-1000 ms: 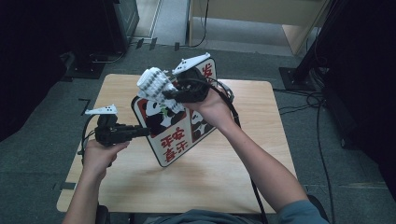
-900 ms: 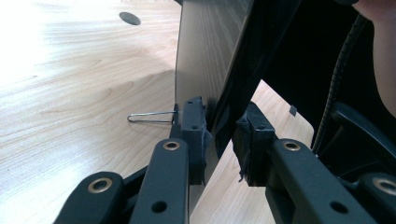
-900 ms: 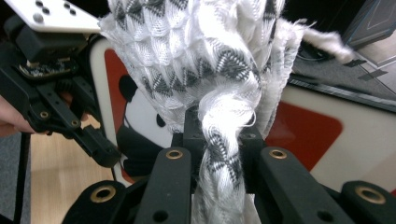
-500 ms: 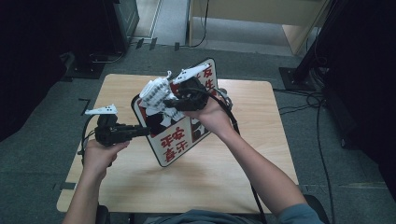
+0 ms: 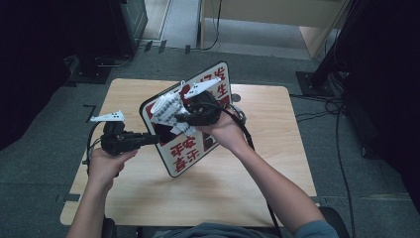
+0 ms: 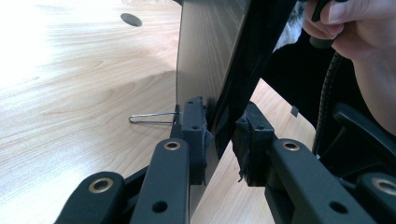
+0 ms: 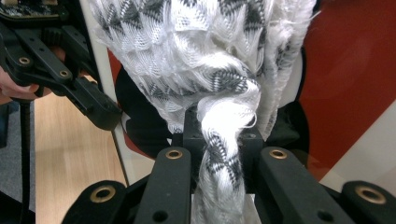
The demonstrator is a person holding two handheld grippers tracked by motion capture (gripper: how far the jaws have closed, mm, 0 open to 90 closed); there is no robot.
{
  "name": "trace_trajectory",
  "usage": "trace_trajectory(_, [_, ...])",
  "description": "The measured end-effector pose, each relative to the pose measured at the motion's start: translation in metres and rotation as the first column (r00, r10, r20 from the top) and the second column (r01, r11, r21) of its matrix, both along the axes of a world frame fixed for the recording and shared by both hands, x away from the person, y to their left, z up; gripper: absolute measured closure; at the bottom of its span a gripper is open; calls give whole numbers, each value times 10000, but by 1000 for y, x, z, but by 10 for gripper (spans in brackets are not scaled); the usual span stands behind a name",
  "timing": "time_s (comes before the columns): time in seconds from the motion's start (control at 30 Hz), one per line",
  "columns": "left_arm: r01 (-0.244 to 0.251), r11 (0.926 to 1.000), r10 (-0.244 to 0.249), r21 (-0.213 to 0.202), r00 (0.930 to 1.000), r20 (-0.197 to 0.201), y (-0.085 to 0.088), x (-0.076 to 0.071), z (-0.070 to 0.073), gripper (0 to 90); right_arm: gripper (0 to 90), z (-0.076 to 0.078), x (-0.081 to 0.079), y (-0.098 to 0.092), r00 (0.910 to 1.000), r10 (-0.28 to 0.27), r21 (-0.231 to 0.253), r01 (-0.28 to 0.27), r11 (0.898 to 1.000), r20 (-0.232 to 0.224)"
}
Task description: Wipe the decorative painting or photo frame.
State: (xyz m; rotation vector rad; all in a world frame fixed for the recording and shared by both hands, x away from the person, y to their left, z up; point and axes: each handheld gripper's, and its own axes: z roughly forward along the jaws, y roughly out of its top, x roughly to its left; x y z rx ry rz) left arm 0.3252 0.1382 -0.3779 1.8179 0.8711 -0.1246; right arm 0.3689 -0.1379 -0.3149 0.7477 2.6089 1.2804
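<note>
The sign is held tilted above the table, its edge clamped in the left gripper; the cloth, pinched by the right gripper, is pressed against its face

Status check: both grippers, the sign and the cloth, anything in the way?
Left gripper clamped on the sign's edge, sign tilted off the table. Right gripper shut on the cloth, against the sign face. Nothing blocking.

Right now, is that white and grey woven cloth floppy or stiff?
Probably floppy: the white and grey woven cloth bunches into a twist between the right gripper fingers. Likely light too, as its loose folds drape against the red and white sign board.
</note>
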Motion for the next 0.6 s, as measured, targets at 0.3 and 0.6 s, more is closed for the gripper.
trace_trajectory(0.3, [31, 10000, -32, 50, 10000, 27, 0, 0, 0, 764, 804, -18, -3, -3, 9998, -151, 80, 152, 9999, -124])
trace_trajectory(0.6, [76, 9999, -77, 103, 10000, 53, 0, 0, 1, 767, 803, -32, -4, -5, 9991, -173, 84, 176, 9998, -390])
